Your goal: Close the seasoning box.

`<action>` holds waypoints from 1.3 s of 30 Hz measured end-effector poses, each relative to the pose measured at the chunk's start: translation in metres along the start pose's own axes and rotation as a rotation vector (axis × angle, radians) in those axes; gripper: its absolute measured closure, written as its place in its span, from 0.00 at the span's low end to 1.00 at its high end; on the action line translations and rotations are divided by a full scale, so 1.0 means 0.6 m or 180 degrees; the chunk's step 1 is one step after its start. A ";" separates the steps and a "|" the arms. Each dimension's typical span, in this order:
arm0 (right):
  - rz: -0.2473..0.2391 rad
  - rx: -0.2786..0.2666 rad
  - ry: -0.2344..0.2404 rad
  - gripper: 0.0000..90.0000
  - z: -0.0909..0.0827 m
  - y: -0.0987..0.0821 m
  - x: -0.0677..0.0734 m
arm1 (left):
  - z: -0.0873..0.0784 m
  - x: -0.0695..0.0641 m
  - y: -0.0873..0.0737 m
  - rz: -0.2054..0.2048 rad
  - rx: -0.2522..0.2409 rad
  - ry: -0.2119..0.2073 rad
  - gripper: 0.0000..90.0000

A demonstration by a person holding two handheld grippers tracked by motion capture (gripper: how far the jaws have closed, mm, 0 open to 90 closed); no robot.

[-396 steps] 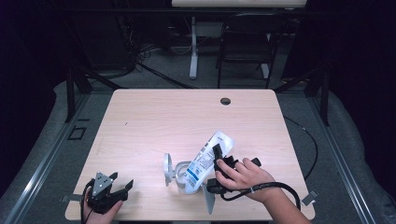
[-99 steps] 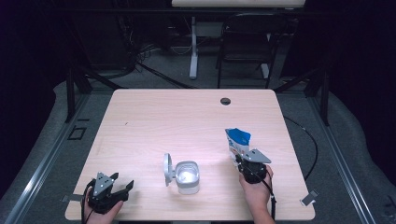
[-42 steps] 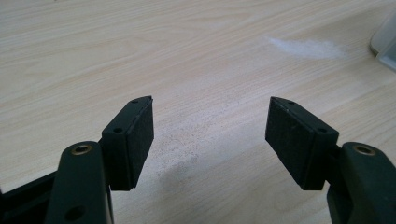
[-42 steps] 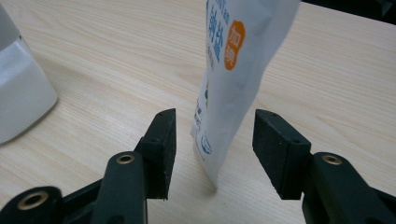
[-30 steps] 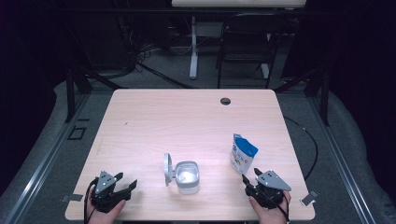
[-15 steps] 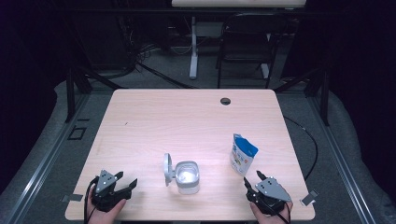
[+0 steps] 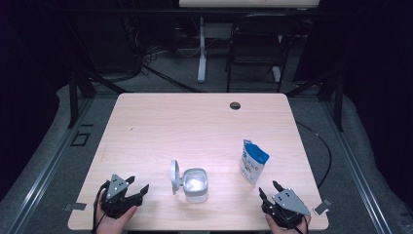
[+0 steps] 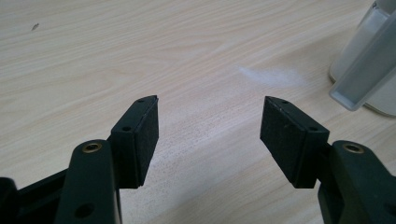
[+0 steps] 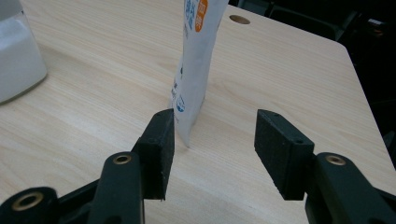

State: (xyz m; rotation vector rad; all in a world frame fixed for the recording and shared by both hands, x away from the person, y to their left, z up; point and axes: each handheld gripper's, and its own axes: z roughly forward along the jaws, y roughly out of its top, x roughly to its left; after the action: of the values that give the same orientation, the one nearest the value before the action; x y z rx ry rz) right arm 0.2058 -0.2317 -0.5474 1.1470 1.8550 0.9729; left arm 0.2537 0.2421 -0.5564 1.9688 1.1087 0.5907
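Note:
A clear plastic container (image 7: 196,185) with white powder inside stands near the table's front middle, its lid (image 7: 174,176) flipped open to the left. A white and blue pouch (image 7: 253,162) stands upright to its right. My right gripper (image 7: 269,187) rests at the front edge just short of the pouch, open and empty. In the right gripper view the pouch (image 9: 196,56) stands just beyond the left jaw of that gripper (image 9: 215,114), apart from it. My left gripper (image 7: 139,184) sits at the front left, open. Its jaws have just been closing slightly with nothing between them (image 8: 210,100).
The light wood table (image 7: 195,126) has a round cable hole (image 7: 235,105) at its far edge. The container (image 8: 369,60) and its lid are off to the right in the left gripper view. Tape marks (image 7: 322,206) sit at the front corners. A chair (image 7: 253,44) stands behind the table.
The right gripper earlier held the pouch tilted over the container, then stood it upright at the right, let go and drew back to the front edge. The left gripper has stayed put.

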 end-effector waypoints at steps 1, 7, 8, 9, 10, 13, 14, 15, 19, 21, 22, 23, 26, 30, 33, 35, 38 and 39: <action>0.0004 -0.0012 -0.0002 0.53 0.000 -0.001 0.000 | 0.000 -0.001 0.002 0.0029 -0.0003 -0.0004 0.42; -0.0019 -0.0003 -0.0027 0.53 0.000 -0.001 0.002 | -0.001 -0.005 0.016 0.0023 -0.0043 -0.0045 0.44; -0.0020 -0.0008 -0.0033 0.53 0.001 -0.001 0.003 | -0.001 -0.006 0.018 0.0040 -0.0038 -0.0057 0.45; -0.0032 0.0006 -0.0029 0.53 0.002 -0.001 0.004 | -0.001 -0.007 0.019 0.0043 -0.0037 -0.0066 0.45; -0.0042 0.0030 -0.0035 0.53 0.003 -0.002 0.004 | -0.001 -0.008 0.021 0.0047 -0.0046 -0.0073 0.46; -0.0062 0.0056 -0.0029 0.53 0.006 -0.003 0.006 | -0.003 -0.010 0.027 0.0065 -0.0059 -0.0102 0.47; -0.0068 0.0050 -0.0035 0.53 0.007 -0.003 0.008 | -0.004 -0.011 0.030 0.0070 -0.0070 -0.0126 0.47; -0.0083 0.0062 -0.0034 0.53 0.007 -0.003 0.008 | -0.005 -0.012 0.032 0.0075 -0.0081 -0.0143 0.47; -0.0094 0.0096 -0.0013 0.52 0.008 -0.003 0.010 | -0.009 -0.018 0.046 0.0115 -0.0117 -0.0183 0.48; -0.0092 0.0093 -0.0013 0.52 0.009 -0.005 0.010 | -0.012 -0.022 0.053 0.0120 -0.0174 -0.0230 0.50; -0.0084 0.0096 -0.0007 0.52 0.009 -0.006 0.010 | -0.014 -0.024 0.057 0.0120 -0.0187 -0.0246 0.50; -0.0073 0.0109 0.0004 0.52 0.009 -0.007 0.009 | -0.016 -0.026 0.061 0.0119 -0.0196 -0.0285 0.50; -0.0051 0.0124 0.0002 0.52 0.009 -0.011 0.007 | -0.020 -0.032 0.073 0.0126 -0.0233 -0.0417 0.51; -0.0004 0.0133 0.0003 0.52 0.009 -0.016 0.004 | -0.025 -0.041 0.086 0.0131 -0.0252 -0.0582 0.63; 0.0021 0.0134 -0.0002 0.52 0.009 -0.019 0.003 | -0.024 -0.047 0.096 0.0200 -0.0218 -0.0645 0.73; 0.0032 0.0145 0.0003 0.52 0.009 -0.020 0.002 | -0.024 -0.053 0.101 0.0213 -0.0213 -0.0700 0.80; 0.0025 0.0158 -0.0004 0.52 0.009 -0.023 0.002 | -0.024 -0.061 0.106 0.0253 -0.0220 -0.0740 0.87; 0.0033 0.0163 -0.0003 0.52 0.009 -0.024 0.001 | -0.024 -0.063 0.108 0.0267 -0.0202 -0.0747 0.89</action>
State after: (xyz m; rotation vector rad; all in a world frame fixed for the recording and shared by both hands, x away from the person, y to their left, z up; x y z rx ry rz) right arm 0.2050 -0.2345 -0.5623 1.1883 1.8849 0.9353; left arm 0.2561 0.1951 -0.4960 1.9790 0.8570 0.4199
